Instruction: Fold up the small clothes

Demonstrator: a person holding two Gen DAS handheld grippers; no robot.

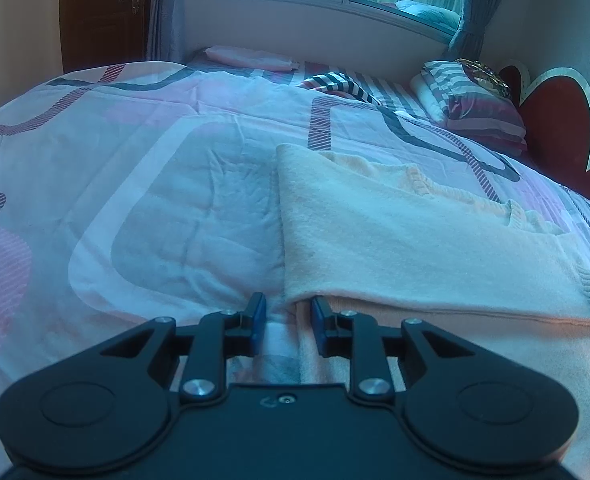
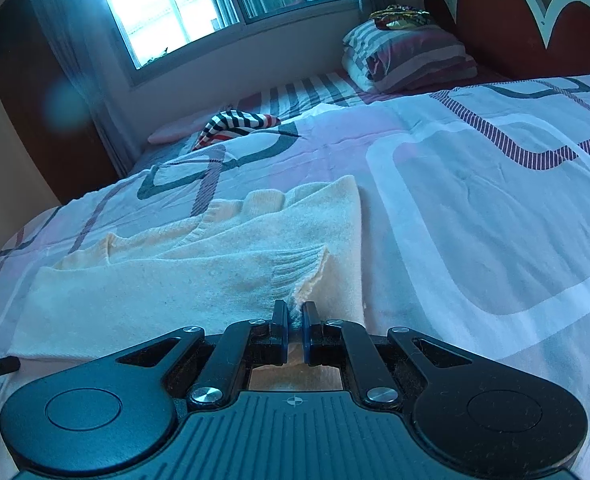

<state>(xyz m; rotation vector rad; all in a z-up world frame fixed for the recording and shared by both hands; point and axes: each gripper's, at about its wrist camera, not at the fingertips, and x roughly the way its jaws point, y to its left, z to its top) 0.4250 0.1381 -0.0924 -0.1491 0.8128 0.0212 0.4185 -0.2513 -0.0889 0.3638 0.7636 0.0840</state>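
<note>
1. Black linkage arms fill the foot of both views; the left gripper (image 1: 287,312) sits low at the near left corner of the cream sweater (image 1: 415,248), its blue pads (image 1: 258,312) apart with nothing between them.
2. Right gripper (image 2: 293,322) has its jaws nearly together, pinching the ribbed edge of the sweater (image 2: 175,280) at its near right corner.
3. Sweater lies on the patterned quilt (image 1: 135,208), folded over itself, its upper layer's fold running between the two grippers.
4. Beyond the sweater, a striped garment (image 2: 239,120) lies crumpled on the quilt, well apart from it; further beyond, folded pillows (image 2: 407,56) rest against the red headboard (image 2: 507,12).
5. Past the sweater, above the bed's far edge, is the window (image 2: 175,12).
</note>
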